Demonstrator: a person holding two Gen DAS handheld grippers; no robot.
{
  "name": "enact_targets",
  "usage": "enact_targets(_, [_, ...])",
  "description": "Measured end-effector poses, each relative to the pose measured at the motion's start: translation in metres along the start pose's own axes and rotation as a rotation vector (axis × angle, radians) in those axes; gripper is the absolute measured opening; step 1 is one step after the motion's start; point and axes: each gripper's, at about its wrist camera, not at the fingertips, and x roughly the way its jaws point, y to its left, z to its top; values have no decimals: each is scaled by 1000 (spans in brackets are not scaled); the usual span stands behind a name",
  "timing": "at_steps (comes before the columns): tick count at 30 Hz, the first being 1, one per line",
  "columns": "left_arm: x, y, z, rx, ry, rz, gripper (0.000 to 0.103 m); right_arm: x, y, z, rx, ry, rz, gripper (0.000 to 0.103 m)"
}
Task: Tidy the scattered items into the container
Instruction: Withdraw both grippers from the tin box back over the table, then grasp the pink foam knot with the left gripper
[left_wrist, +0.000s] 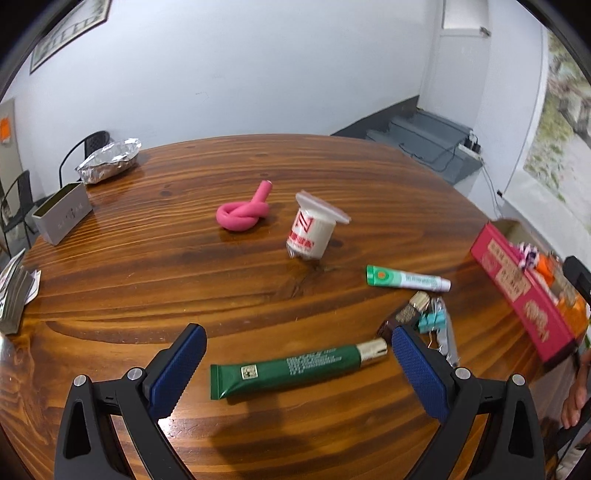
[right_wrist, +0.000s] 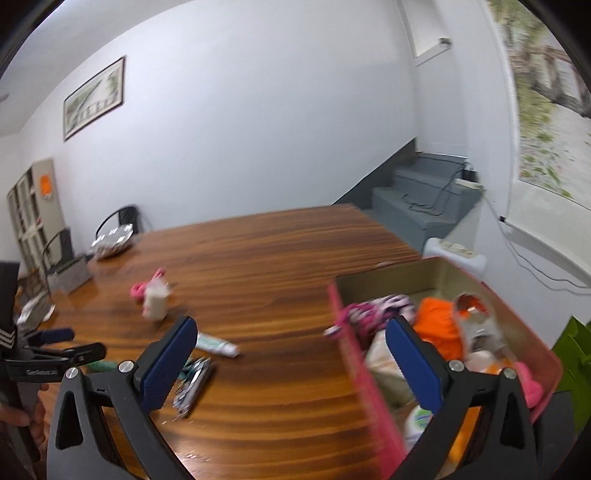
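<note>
My left gripper (left_wrist: 297, 363) is open and empty, its blue pads on either side of a dark green tube (left_wrist: 295, 371) lying on the wooden table (left_wrist: 184, 280). Beyond it lie a small brown bottle (left_wrist: 404, 314), a teal binder clip (left_wrist: 432, 319), a silver sachet (left_wrist: 448, 336), a green-white tube (left_wrist: 406, 279), a white cup (left_wrist: 312, 229) and a pink knotted band (left_wrist: 243, 214). The pink box (left_wrist: 517, 291) is at the right. My right gripper (right_wrist: 291, 354) is open and empty above the pink box's (right_wrist: 362, 373) left wall; the box holds several items.
A grey open box (left_wrist: 62, 214) and a foil-wrapped dish (left_wrist: 109, 164) stand at the table's far left. A stack of cards (left_wrist: 14, 295) lies at the left edge. Chairs stand behind the table. A green bag (right_wrist: 572, 350) is right of the pink box.
</note>
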Motion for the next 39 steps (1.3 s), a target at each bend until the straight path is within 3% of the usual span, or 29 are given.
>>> enact_targets(9, [16, -22, -8, 114, 49, -12, 102, 10, 22, -14, -48, 65, 54, 102])
enact_targets(14, [27, -23, -11, 155, 77, 32, 102, 16, 15, -16, -4, 101, 80, 102])
enact_targets(19, [35, -9, -9, 88, 103, 99, 102, 17, 9, -15, 41, 113, 98, 102])
enact_targets(22, [42, 12, -6, -17, 140, 163, 102, 17, 11, -16, 37, 116, 97, 102])
enact_targets(26, [38, 30, -7, -102, 148, 143, 102, 17, 14, -16, 21, 116, 92, 102])
enact_targets(29, [39, 20, -8, -57, 155, 94, 102, 19, 14, -17, 22, 127, 94, 102])
enact_targets(35, [35, -2, -2, 50, 111, 91, 102, 20, 13, -17, 34, 133, 105, 102])
enact_targets(39, [36, -1, 11, 66, 92, 110, 102, 21, 13, -18, 42, 150, 125, 102])
